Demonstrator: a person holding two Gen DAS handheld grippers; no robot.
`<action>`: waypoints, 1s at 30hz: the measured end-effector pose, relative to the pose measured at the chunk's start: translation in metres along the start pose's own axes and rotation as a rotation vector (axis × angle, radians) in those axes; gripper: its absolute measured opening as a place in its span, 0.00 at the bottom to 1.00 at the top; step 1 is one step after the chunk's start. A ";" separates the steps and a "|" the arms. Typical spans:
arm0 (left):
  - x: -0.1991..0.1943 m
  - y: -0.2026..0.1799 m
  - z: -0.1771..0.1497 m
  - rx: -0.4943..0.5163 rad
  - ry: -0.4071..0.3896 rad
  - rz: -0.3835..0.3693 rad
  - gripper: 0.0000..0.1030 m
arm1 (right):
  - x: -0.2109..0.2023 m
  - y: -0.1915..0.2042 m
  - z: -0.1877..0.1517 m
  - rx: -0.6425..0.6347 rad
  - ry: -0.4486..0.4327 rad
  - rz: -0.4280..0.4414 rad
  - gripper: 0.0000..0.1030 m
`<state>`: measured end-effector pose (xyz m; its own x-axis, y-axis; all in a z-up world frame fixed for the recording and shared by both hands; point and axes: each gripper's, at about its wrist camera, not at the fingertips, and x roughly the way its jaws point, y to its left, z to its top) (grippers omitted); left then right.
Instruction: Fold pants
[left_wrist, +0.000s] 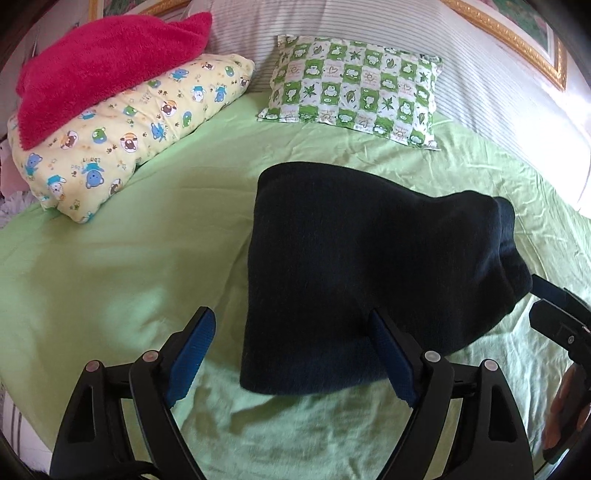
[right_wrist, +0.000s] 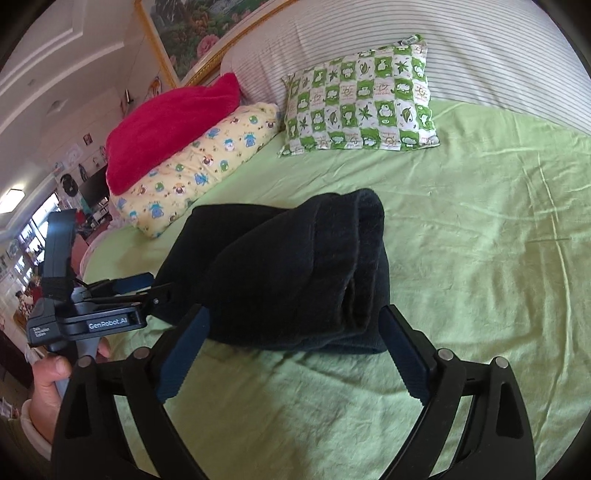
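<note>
The dark navy pants (left_wrist: 369, 258) lie folded into a thick bundle on the green bed sheet (left_wrist: 129, 266). In the left wrist view my left gripper (left_wrist: 291, 315) stands open at the bundle's near left corner; its right finger (left_wrist: 388, 347) overlaps the cloth without pinching it. In the right wrist view the pants (right_wrist: 288, 258) show stacked layers at their right end. My right gripper (right_wrist: 294, 313) is open, its blue pads on either side of the bundle's near edge, not pressing. The left gripper (right_wrist: 144, 284) also shows there, held by a hand (right_wrist: 48, 373).
A green-and-white checked pillow (left_wrist: 354, 88) lies behind the pants. To the left a yellow cartoon-print pillow (left_wrist: 129, 136) carries a red fluffy blanket (left_wrist: 103, 70). A striped bolster (right_wrist: 461, 48) and a gold-framed picture (right_wrist: 207, 33) stand at the head of the bed.
</note>
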<state>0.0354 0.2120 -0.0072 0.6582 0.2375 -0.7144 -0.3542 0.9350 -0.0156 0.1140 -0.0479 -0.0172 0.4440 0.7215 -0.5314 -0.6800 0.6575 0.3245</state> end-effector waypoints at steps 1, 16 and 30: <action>-0.001 0.001 -0.002 0.000 -0.001 0.004 0.83 | 0.000 0.001 -0.001 -0.002 0.002 0.000 0.90; -0.013 0.004 -0.019 0.021 -0.015 0.020 0.84 | 0.004 0.013 -0.016 -0.056 0.039 0.001 0.91; -0.012 -0.018 -0.048 0.094 -0.020 0.045 0.85 | 0.008 0.020 -0.029 -0.163 0.020 -0.008 0.94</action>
<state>0.0021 0.1795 -0.0319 0.6566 0.2837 -0.6988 -0.3200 0.9438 0.0825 0.0869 -0.0352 -0.0375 0.4389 0.7110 -0.5494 -0.7632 0.6177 0.1897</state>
